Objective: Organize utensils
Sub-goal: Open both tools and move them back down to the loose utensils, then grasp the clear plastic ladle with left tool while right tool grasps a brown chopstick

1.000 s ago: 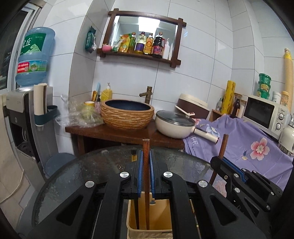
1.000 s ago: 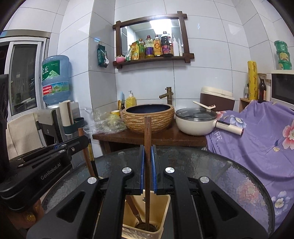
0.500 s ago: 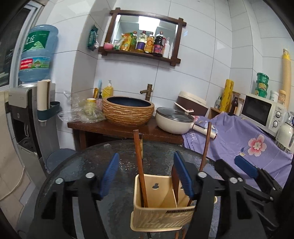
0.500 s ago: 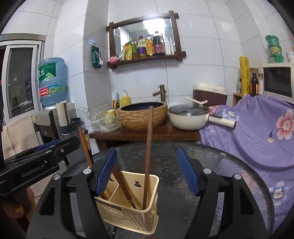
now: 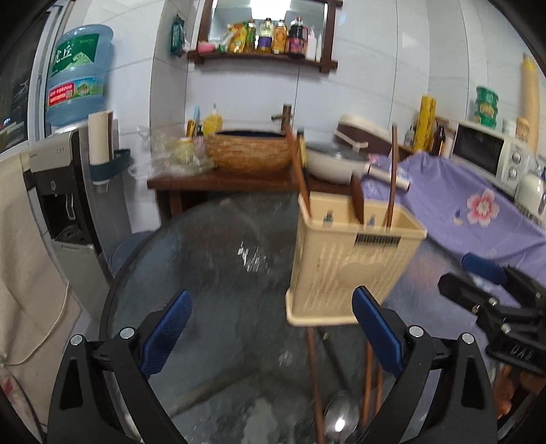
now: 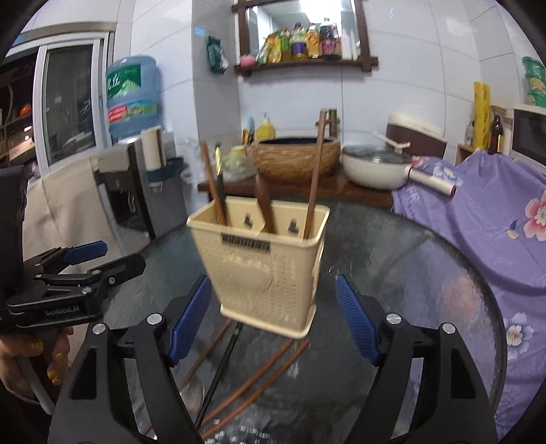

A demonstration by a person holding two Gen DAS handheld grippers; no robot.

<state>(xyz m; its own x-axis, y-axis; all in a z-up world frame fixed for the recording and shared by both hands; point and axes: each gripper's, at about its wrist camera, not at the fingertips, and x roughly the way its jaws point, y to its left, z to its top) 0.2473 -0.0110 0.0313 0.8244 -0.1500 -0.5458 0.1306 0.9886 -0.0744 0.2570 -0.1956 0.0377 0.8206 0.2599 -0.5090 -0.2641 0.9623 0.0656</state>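
The round glass table [image 6: 426, 273] spreads under me; the cream utensil holder [image 6: 269, 266] stands at twelve o'clock, chopsticks [image 6: 315, 177] upright inside, tips skyward. More chopsticks [image 6: 252, 379] lie flat at six o'clock. My right gripper [image 6: 273, 317] and left gripper [image 5: 273, 334] are opening, nothing clasped.

You get even indoor brightness, the strongest glow reflected in the wall mirror [image 6: 300, 20]; motion blur smears the glass surface [image 5: 218, 259] and the holder [image 6: 266, 259]; fisheye bends your edges into black corners
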